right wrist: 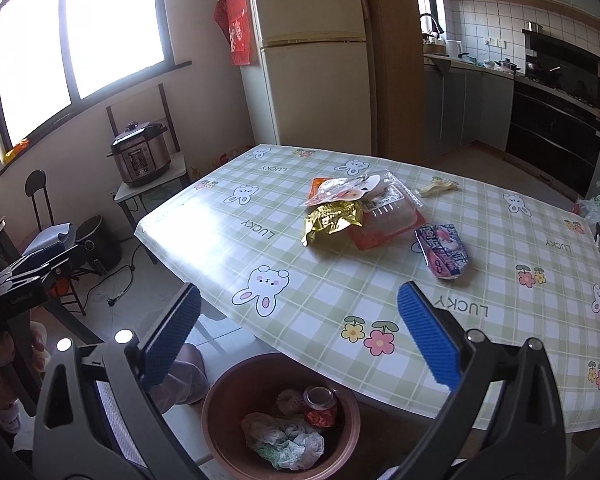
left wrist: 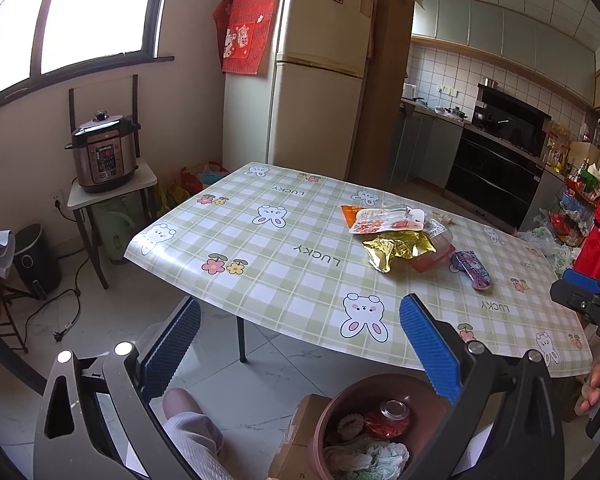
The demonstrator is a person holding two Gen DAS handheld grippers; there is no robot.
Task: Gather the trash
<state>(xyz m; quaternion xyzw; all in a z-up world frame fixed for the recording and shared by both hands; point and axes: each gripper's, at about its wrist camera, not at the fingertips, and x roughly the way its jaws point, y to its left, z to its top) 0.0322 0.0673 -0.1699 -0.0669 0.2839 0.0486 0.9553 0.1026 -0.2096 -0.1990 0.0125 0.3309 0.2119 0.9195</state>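
A pile of trash lies on the checked tablecloth (right wrist: 340, 280): a gold foil wrapper (right wrist: 332, 220), a white and orange packet (right wrist: 348, 190), a clear plastic tray (right wrist: 384, 220) and a purple packet (right wrist: 444, 250). A small cream wrapper (right wrist: 436, 189) lies behind them. Below the table's near edge stands a brown bin (right wrist: 236, 368) holding a red can (right wrist: 320, 406) and crumpled tissue (right wrist: 288, 440). My right gripper (right wrist: 300, 336) hangs open above the bin, nothing between its blue pads. My left gripper (left wrist: 300, 344) is open too, empty, over the bin (left wrist: 328, 408) and short of the gold wrapper (left wrist: 396, 250).
A pressure cooker (left wrist: 102, 152) sits on a small stand at the left, with cables on the floor below. A fridge (left wrist: 320, 80) stands behind the table, and kitchen counters run along the right. The person's knee (left wrist: 192, 428) shows beside the bin.
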